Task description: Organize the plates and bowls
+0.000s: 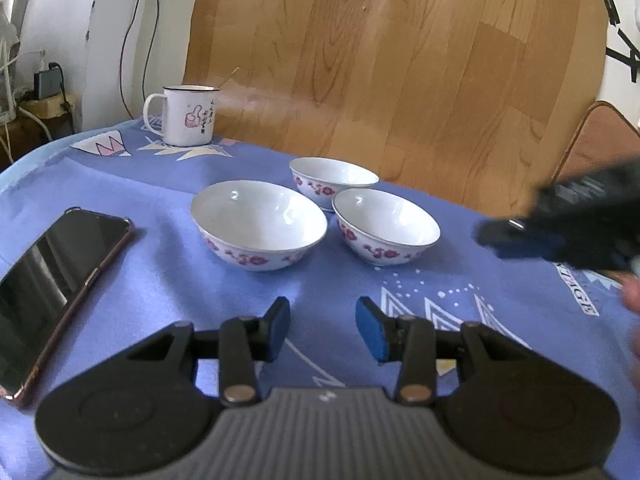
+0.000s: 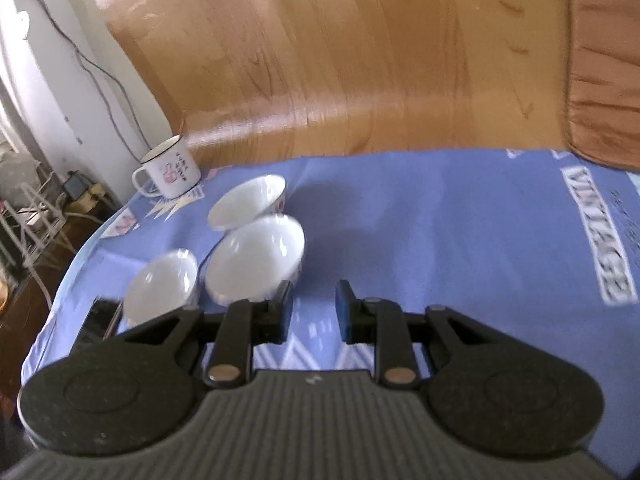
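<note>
Centre frame: three bowls (image 1: 259, 227) sitting apart on cloth (image 1: 160, 280) | left gripper (image 1: 323, 326), right gripper (image 2: 313, 312) both gaping, carrying nothing | nesting smaller into biggest: pinching rim squarely, lowering gently.

Three white bowls (image 1: 258, 226), (image 1: 386, 232), (image 1: 333, 181) with pink-red flower bands. Tabletop (image 1: 160, 264) cloth: periwinkle blue, white geometric print. White enamel mug (image 1: 185, 115), dark rim, pink thumbs-up motif. Black phone (image 1: 52, 284).

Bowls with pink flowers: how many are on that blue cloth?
3. Big bowl nearest the phone, second bowl beside it, third bowl behind both. All empty, none stacked.
</note>
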Demonstrator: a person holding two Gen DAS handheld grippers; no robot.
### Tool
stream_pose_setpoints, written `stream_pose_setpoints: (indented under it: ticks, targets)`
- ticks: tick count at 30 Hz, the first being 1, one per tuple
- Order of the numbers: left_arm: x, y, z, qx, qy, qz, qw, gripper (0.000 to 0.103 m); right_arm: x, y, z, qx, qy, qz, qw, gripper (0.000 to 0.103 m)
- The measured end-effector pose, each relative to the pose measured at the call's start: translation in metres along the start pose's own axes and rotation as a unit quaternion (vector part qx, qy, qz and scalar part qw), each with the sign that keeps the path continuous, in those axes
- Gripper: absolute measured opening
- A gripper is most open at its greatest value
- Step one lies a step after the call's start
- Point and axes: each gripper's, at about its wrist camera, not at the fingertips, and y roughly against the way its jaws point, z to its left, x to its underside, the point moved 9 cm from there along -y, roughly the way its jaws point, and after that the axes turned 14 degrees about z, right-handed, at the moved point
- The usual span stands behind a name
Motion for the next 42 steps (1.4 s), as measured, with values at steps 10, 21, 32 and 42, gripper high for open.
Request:
stream_pose_setpoints:
  ticks: [10,21,32,42]
  targets:
    - [-0.001,-0.001,0.003,0.008,0.013,-0.001,0.9999,0.038,-0.022,-0.063,0.012,0.018,-0.01,0.061,0.998,0.01]
    - [-0.001,0.001,0.002,0.031,0.011,0.001,0.9995,0.04,0.037,0.011,-0.021,-0.009,0.005,0.081,0.997,0.007]
    - [0.011,0.018,-0.07,0.141,-0.014,0.045,0.9889,0.038,0.065,0.039,-0.045,-0.016,-0.014,0.061,0.998,0.012]
    - [0.018,-0.015,-0.097,0.109,-0.019,0.11,0.9877,0.011,0.071,0.051,-0.051,-0.004,0.006,0.024,1.0,0.01]
